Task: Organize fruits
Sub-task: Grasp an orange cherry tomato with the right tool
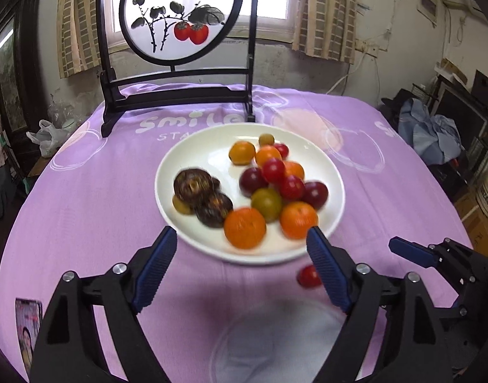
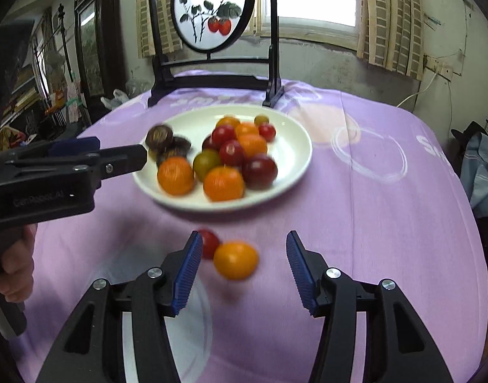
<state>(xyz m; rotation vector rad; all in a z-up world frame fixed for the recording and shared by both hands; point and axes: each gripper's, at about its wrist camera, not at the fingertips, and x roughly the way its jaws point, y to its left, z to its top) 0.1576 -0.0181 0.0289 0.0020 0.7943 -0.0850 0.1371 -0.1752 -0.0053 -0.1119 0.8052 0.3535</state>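
Here, at the far left of the right wrist view, a hand holds the left gripper, whose black body reaches toward the white plate. In its own view the left gripper's blue fingers stand wide apart, released, with nothing between them but the plate's near rim and the purple cloth that covers the surface.

On the plate, the dark brown ridged fruits lie at the left side, a small olive-coloured fruit tucked against them. To their right sits the main heap: orange mandarins at the near edge, a green-brown tomato between them, then red cherry tomatoes and darker plum-red ones piled behind, with more orange fruit toward the far rim.

Off the plate, on the cloth just in front of its near rim, a lone red cherry tomato lies touching a loose mandarin. Both sit at the right gripper: the tomato is partly hidden behind the left finger, the mandarin lies between the two blue fingers, nearer the left one. The fingers are parted and press on neither fruit; a clear gap shows on the mandarin's right side. In the left wrist view the same tomato peeks out beside the left gripper's right finger, and the tip of the right gripper shows at the right edge.

Behind the plate stands a dark wooden screen with a round painted panel of red persimmons.
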